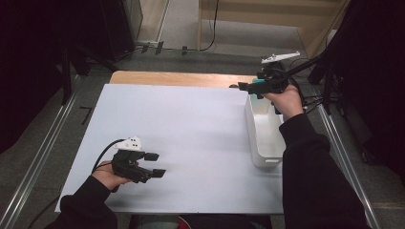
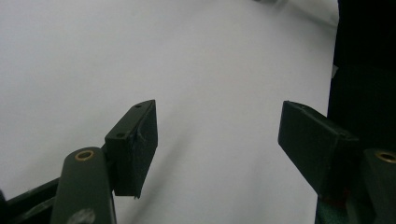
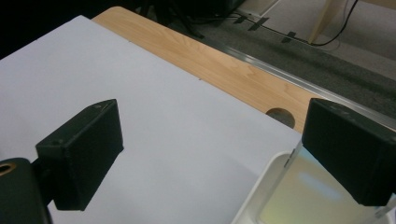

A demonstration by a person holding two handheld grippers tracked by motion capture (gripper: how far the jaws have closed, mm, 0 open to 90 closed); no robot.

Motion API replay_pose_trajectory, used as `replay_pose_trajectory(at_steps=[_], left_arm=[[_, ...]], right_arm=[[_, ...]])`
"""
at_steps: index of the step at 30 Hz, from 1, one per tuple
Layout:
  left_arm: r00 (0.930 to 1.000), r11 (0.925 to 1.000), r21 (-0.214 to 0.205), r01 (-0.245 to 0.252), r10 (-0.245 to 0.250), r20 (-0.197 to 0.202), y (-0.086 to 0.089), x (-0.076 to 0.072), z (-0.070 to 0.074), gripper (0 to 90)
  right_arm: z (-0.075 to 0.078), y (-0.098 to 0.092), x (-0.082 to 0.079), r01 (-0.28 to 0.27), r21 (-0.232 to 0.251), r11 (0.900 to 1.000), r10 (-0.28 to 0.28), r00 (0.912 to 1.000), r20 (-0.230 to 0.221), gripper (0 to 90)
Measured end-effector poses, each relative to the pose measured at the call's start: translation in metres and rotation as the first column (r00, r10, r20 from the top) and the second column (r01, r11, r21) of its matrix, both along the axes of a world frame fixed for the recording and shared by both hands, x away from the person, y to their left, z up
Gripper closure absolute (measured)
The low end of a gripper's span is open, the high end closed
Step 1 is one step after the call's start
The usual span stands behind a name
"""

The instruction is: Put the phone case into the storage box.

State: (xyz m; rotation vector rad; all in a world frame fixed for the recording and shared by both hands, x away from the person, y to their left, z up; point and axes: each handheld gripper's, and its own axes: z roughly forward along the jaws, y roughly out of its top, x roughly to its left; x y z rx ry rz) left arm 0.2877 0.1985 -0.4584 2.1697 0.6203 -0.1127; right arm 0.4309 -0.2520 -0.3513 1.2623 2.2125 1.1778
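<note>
The left gripper hovers over the white tabletop with its fingers spread apart, holding nothing. The right gripper is above the far end of the white bin, fingers also apart and empty.

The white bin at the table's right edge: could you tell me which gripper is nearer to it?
Right. The right gripper hangs just above the far end of the white bin, while the left gripper sits across the white sheet, near the front left corner.
</note>
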Motion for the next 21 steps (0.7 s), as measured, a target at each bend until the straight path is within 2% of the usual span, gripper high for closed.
replay_pose_trajectory(at_steps=[6, 15, 21], left_arm=[[1.0000, 1.0000, -0.001, -0.002, 0.002, 0.001, 0.000, 0.000, 0.000, 28.0], [1.0000, 1.0000, -0.003, -0.003, 0.003, 0.000, 0.001, -0.001, 0.000, 28.0], [1.0000, 1.0000, -0.003, -0.002, 0.002, 0.000, 0.001, 0.000, 0.000, 28.0]], right_arm=[[0.002, 0.010, -0.007, -0.027, 0.007, 0.9996, 0.027, 0.9996, 0.000, 4.1], [-0.003, 0.023, -0.020, -0.022, -0.008, 0.9997, 0.022, 0.9995, -0.021, 4.1], [-0.007, 0.029, -0.029, -0.016, -0.005, 0.9999, 0.016, 0.9998, -0.015, 4.1]])
